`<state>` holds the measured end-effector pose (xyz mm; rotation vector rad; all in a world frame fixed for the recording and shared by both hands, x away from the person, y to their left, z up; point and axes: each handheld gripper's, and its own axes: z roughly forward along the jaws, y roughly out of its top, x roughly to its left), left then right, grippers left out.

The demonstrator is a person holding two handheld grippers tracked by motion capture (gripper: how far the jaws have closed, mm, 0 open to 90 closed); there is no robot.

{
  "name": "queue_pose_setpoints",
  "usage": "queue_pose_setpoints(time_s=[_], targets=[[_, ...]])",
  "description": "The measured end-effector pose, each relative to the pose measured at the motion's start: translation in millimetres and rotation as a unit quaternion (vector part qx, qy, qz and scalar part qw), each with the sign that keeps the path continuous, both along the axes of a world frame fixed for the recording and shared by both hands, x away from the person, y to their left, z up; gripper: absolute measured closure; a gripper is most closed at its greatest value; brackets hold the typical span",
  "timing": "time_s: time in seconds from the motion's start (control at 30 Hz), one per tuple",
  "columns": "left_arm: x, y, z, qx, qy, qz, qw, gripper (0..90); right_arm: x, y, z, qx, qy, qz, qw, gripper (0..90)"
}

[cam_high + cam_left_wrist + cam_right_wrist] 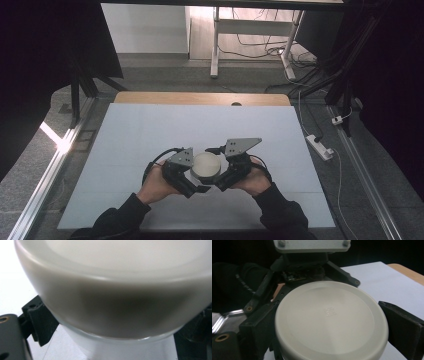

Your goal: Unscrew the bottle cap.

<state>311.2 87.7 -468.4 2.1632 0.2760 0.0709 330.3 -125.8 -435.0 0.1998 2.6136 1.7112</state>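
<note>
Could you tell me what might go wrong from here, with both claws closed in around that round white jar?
1. Both the left claw and the right claw press the jar from opposite sides; uneven force could tip it or make it slip out.
2. The right claw sits at the smooth, rounded lid, so its grip may slide when twisting.
3. The jar stands near the table's front edge and could get knocked off.
</note>
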Motion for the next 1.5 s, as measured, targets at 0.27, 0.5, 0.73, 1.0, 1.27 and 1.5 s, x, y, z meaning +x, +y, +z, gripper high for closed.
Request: queue_pose_setpoints(time_s=[0.27, 0.5, 0.73, 1.0, 1.27, 1.5], targets=[[-0.2, -1.4, -1.0, 0.004, -0.001, -0.005, 1.0000, 7.6, 4.4, -2.6, -2.2, 0.003, 0.007, 0.028, 0.9996, 6.4], [-0.4, -0.3, 0.2, 0.000, -0.004, 0.014, 0.9999, 7.6, -4.1, 1.6, 5.5, -0.008, -0.007, -0.038, 0.9992, 0.0], [0.5, 2.1, 1.8, -0.002, -0.002, 0.058, 0.9983, 7.6, -15.1, 8.9, 9.2, -0.013, -0.002, -0.121, 0.9926, 0.0], [1.0, 3.0, 2.5, -0.002, 0.000, 0.078, 0.9970, 7.6, -24.7, 22.1, 2.9, -0.028, -0.037, -0.184, 0.9819, 1.7], [1.2, 2.6, 1.8, 0.001, 0.001, 0.073, 0.9974, 7.6, -24.3, 19.6, 1.5, -0.014, -0.025, -0.182, 0.9829, 6.8], [1.6, 3.1, 2.1, -0.002, 0.001, 0.064, 0.9980, 7.7, -22.4, 16.5, 2.0, -0.003, -0.020, -0.169, 0.9855, 7.0]])
